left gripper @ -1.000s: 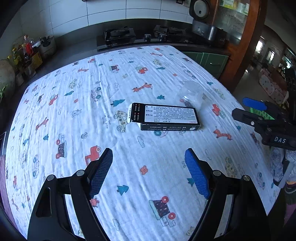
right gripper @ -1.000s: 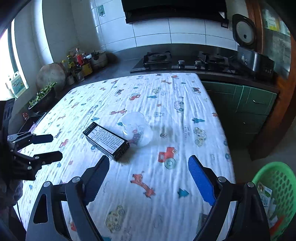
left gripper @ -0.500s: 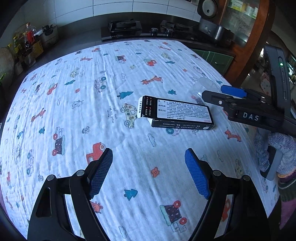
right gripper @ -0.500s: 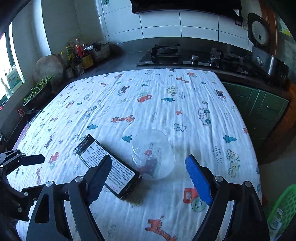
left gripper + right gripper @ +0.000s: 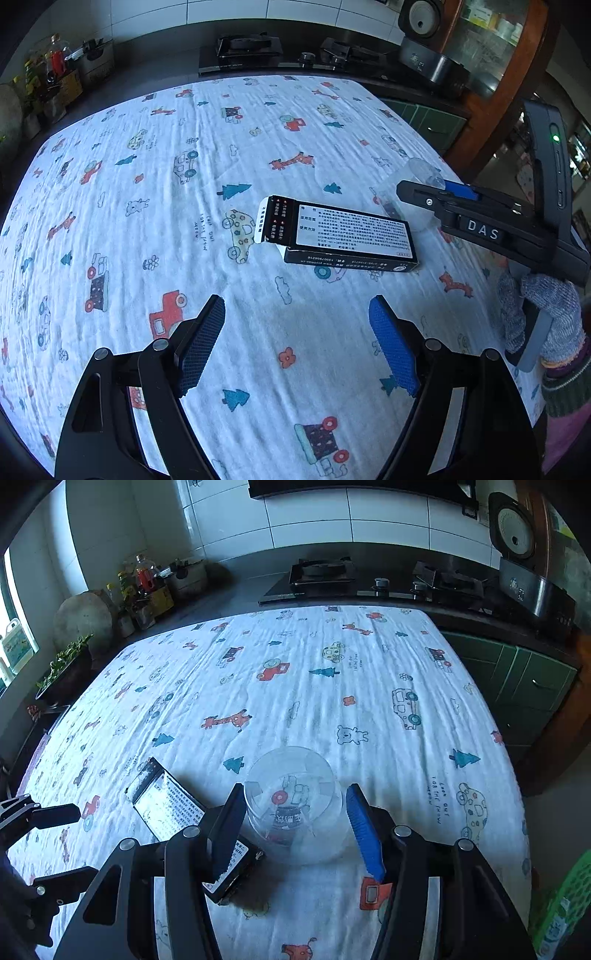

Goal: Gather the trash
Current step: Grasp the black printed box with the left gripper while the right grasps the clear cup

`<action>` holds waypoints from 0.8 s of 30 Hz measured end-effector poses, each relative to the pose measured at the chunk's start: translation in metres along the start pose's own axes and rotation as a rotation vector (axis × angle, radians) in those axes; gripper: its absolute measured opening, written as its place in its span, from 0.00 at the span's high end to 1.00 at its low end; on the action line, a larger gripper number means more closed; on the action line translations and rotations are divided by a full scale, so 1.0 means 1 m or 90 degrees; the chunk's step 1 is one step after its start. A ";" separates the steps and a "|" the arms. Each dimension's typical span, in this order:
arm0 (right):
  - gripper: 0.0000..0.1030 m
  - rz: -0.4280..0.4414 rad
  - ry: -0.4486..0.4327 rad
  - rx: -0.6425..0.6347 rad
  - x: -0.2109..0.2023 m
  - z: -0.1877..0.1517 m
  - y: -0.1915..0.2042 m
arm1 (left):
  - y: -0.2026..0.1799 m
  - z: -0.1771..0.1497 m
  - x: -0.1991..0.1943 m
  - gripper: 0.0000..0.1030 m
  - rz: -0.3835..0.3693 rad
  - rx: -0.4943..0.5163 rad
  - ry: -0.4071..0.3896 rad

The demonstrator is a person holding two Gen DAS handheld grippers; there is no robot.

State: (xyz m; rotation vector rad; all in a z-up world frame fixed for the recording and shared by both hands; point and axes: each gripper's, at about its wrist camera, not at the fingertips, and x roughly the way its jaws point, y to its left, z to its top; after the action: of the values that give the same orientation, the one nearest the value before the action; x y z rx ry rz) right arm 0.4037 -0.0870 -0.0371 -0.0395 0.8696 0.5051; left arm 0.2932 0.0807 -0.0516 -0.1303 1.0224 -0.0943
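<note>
Now right gripper [image 5: 295, 825] straddles (perhaps touching) cup [image 5: 293, 805].

Right gripper [image 5: 295, 827] spread wide around the clear plastic cup [image 5: 295, 805].

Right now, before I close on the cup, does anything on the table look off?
Two things. The clear cup stands upside down, base up, between the open right gripper fingers. The black box beside it has its end flap hanging open. Nothing looks spilled.
</note>
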 end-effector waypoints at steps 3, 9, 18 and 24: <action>0.48 -0.001 -0.011 0.005 -0.014 -0.004 -0.008 | -0.003 0.005 0.003 0.23 -0.008 -0.032 0.008; 0.48 -0.023 -0.029 -0.010 -0.047 -0.020 -0.024 | -0.006 0.018 0.017 0.23 -0.012 -0.123 0.035; 0.48 -0.025 -0.049 -0.013 -0.093 -0.047 -0.049 | -0.007 0.033 0.048 0.23 0.008 -0.279 0.072; 0.48 -0.019 -0.061 -0.016 -0.111 -0.063 -0.060 | -0.016 0.045 0.059 0.23 0.045 -0.349 0.075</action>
State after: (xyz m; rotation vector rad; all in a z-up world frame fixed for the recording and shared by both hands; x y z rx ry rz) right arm 0.3258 -0.2000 -0.0063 -0.0499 0.7681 0.4863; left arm 0.3625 0.0600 -0.0761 -0.5916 1.1490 0.2485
